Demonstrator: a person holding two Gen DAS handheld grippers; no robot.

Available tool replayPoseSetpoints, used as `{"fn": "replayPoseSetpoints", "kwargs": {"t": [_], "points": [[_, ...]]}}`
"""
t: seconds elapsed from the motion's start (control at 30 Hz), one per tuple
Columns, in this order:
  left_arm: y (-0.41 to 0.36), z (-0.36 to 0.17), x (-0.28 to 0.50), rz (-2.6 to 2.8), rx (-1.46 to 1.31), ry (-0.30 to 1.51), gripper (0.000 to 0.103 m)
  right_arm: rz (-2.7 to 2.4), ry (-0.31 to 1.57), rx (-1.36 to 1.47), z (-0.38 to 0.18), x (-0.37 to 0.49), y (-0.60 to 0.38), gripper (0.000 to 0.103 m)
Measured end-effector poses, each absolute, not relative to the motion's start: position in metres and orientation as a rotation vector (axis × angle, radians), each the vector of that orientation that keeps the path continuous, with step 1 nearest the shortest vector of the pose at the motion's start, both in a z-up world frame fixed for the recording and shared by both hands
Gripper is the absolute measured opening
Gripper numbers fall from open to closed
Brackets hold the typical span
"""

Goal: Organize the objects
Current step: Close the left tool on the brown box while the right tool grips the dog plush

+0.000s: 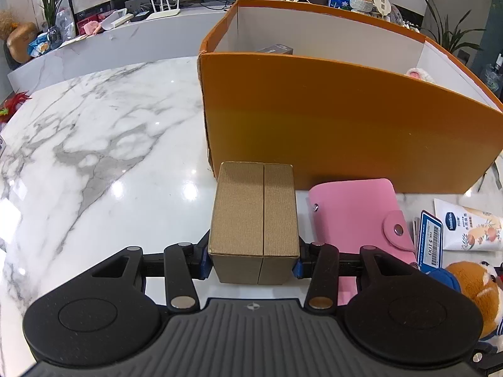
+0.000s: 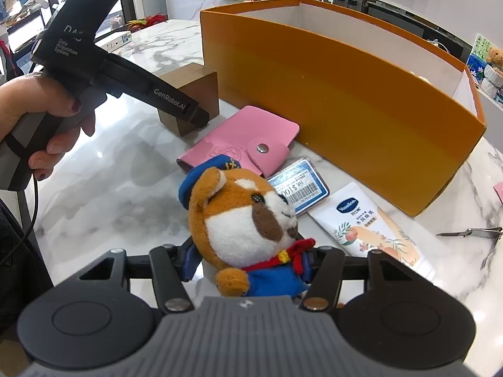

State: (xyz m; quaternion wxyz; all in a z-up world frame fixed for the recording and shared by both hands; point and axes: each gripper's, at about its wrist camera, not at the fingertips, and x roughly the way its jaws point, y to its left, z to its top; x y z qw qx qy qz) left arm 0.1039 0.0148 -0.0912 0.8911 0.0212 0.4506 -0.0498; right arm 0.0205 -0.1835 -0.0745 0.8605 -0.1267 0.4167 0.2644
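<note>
The left claw (image 1: 253,260) is clenched on the brown cardboard box (image 1: 254,220), its blue pads pressing the box's two sides near the lower end. The box sits on the marble surface (image 1: 94,144), its far end just beside the near wall of the orange bin (image 1: 345,132). To lift it well, I judge the grip should hold level and rise clear above the bin's rim before moving in, since the wall stands tall right ahead. To the right lie a pink wallet (image 1: 355,213), a blue card (image 1: 429,240) and a white tube (image 1: 468,229).

The right claw (image 2: 248,264) straddles the plush dog (image 2: 245,220) at its neck and body; its pads appear to touch the soft fabric, so I take it as grasping the toy. A firm pinch low on the body should keep it from slipping out.

Only the left view looks into the bin, where a dark box (image 1: 276,49) and something pink (image 1: 419,73) show. Only the right view shows the person's hand (image 2: 41,119) on the left handle, and nail clippers (image 2: 474,234) toward the surface's right edge.
</note>
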Motion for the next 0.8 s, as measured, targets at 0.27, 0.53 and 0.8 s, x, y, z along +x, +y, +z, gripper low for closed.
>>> {"fn": "replayPoseSetpoints", "kwargs": {"t": [0.27,0.53,0.8], "points": [[0.017,-0.089,0.099,-0.106,0.051,0.937,0.052,0.545,0.878,-0.272,-0.072,0.015,-0.186,0.06],[0.02,-0.08,0.087,-0.127,0.056,0.931,0.052,0.538,0.884,-0.236,-0.069,0.011,-0.195,0.059],[0.028,-0.07,0.077,-0.135,0.062,0.914,0.052,0.559,0.87,-0.146,-0.056,0.003,-0.208,0.058]]}}
